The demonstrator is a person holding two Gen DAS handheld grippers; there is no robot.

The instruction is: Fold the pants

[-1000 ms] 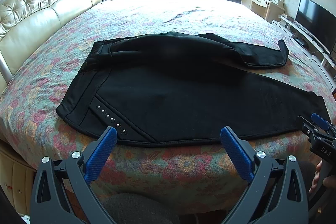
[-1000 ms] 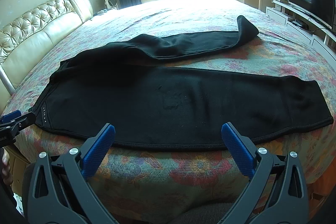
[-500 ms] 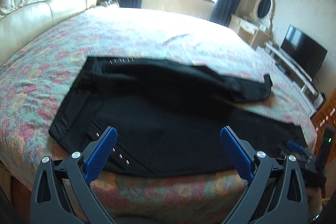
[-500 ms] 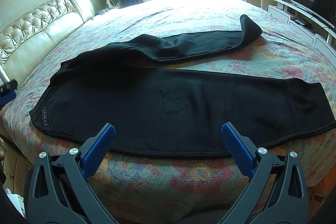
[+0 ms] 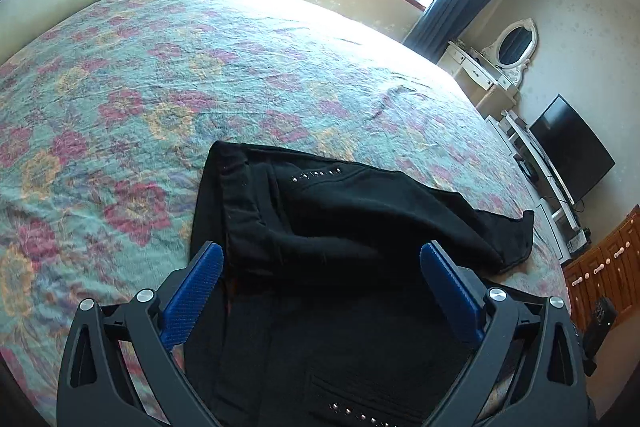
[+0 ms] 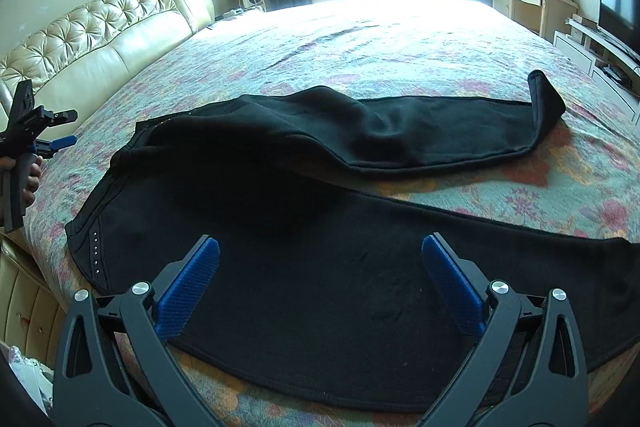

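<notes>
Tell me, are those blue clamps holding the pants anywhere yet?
No. Both the left gripper and the right gripper are open above the pants, gripping no part of them.

No text, label, brand or number can be read in either view — the pants [image 6: 320,267] show only plain metal studs — no lettering.

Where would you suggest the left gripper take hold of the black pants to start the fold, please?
I would pinch the far corner of the waistband with the left gripper, coming in low from the near edge of the bed. That band lies flat with a firm doubled edge, and the open jaws already straddle the waist end of the black pants.
</notes>
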